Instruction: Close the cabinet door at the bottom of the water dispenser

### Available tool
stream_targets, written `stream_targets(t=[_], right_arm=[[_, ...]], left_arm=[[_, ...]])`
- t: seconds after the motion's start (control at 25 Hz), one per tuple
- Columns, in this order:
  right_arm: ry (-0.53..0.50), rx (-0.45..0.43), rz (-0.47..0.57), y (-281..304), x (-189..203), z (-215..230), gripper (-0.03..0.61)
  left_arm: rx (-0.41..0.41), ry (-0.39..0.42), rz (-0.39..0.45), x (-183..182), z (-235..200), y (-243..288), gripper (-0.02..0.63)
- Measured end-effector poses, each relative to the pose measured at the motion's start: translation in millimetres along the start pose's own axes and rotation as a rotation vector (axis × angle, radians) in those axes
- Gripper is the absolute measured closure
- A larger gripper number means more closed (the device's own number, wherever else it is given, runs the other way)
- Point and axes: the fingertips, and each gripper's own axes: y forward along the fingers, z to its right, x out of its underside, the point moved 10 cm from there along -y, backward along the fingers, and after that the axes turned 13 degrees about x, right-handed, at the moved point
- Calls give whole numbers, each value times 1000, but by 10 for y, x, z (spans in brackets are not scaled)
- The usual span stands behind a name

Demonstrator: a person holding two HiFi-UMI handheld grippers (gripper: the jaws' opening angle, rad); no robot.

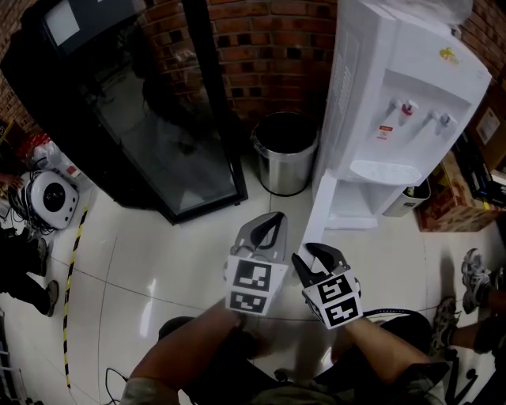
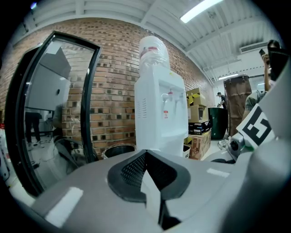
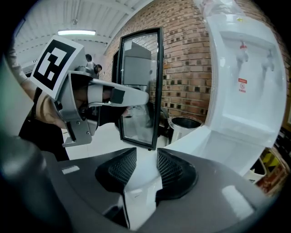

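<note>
The cabinet door stands open, swung out toward seven o'clock from the water dispenser base. Closing looks to be in hand: its free edge needs pushing toward three o'clock. The right gripper, at the door's six o'clock, has its fingers apart, pressing nothing. The left gripper, at its nine o'clock, has its fingers together and empty.

The head view was dimly lit and darkened toward its corners; a soft sheen was seen on the tiled floor. Both gripper views were bent at the edges and ringed in black. Light was cast by ceiling tubes.
</note>
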Motion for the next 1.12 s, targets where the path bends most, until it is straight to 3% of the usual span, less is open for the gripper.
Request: stream_targets(t=[0.68,1.12], right_arm=[[69,159,-87,-548,456,840,439],[87,281,-133,-596,565,1386,453]], left_arm=[[207,30,25,-210,923,668,614],[234,20,33,-235,1074,892,614]])
